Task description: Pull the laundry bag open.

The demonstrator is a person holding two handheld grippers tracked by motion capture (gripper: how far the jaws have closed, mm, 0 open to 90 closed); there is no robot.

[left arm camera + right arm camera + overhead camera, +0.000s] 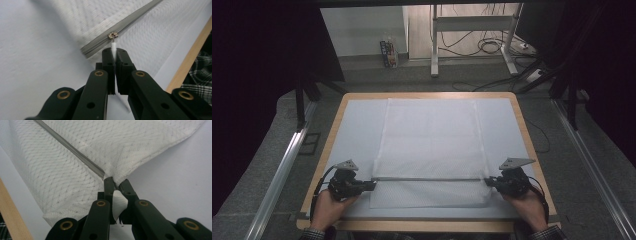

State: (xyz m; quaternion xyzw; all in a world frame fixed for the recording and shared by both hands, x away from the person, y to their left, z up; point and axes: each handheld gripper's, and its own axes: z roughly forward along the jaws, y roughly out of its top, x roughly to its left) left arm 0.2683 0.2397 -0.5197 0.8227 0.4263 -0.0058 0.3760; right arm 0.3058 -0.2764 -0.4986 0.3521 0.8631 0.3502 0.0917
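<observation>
- High view: white mesh bag (pixel 430 145) lies flat on the counter (pixel 357 130), centred, long side running near to far. Grey zipper (pixel 429 178) crosses it left to right close to the near edge. Left gripper (pixel 371 184) sits at the zipper's left end, right gripper (pixel 488 182) at the right end, one hand behind each.
- Left gripper view: left gripper (pixel 115 56) clamped on the white pull tab (pixel 114 47); metal slider (pixel 112 35) just past the jaw tips, near the zipper's (pixel 125 23) end. The tab is small, smooth and likely slippery, so it wants a firm pinch. Pull along the tape line, not upward, or the slider may jam.
- Right gripper view: right gripper (pixel 116 183) closed on the bag's (pixel 75 172) corner where the zipper (pixel 72 149) ends; a fold of mesh is bunched between the jaws and fabric is tented up toward them.
- Handling: bag looks light, soft and floppy, with no stiffness of its own. It will likely drag across the counter unless anchored, so the right grip serves as counter-hold. Mesh could snag or stretch; grip at the seam or zipper tape, not open mesh. Keep the zipper taut and straight between the grippers.
</observation>
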